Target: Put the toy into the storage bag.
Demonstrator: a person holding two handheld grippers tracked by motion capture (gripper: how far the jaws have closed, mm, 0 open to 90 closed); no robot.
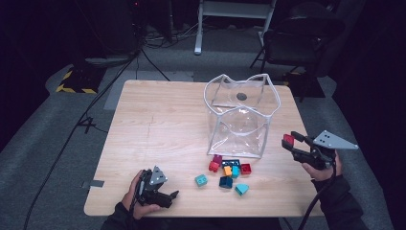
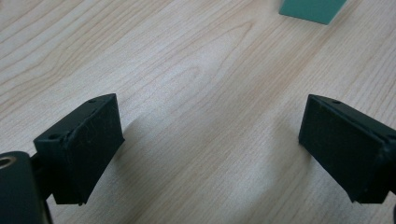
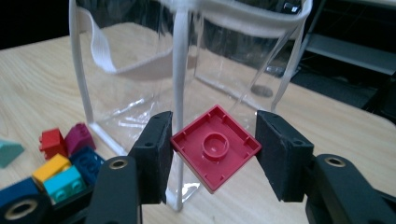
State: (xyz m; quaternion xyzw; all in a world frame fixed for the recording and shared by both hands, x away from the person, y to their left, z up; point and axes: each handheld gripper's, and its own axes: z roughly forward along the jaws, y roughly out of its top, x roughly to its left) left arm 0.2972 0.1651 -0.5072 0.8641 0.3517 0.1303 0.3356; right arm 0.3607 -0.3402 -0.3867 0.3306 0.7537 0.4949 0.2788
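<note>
Bench: pale wood-grain laminate, smooth, matt. Bag ahead of the right tool: clear glossy soft plastic, white woven cloth trim. Red brick between that tool's jaws: hard smooth plastic, slight sheen. Right tool's pads: black, matt, rubbery-looking. Left tool pads: same matt black, faintly scuffed. Bricks left of right tool: glossy coloured plastic.

Bright tabletop, dark surroundings, soft shadows

Red block, tilted, underside up
</note>
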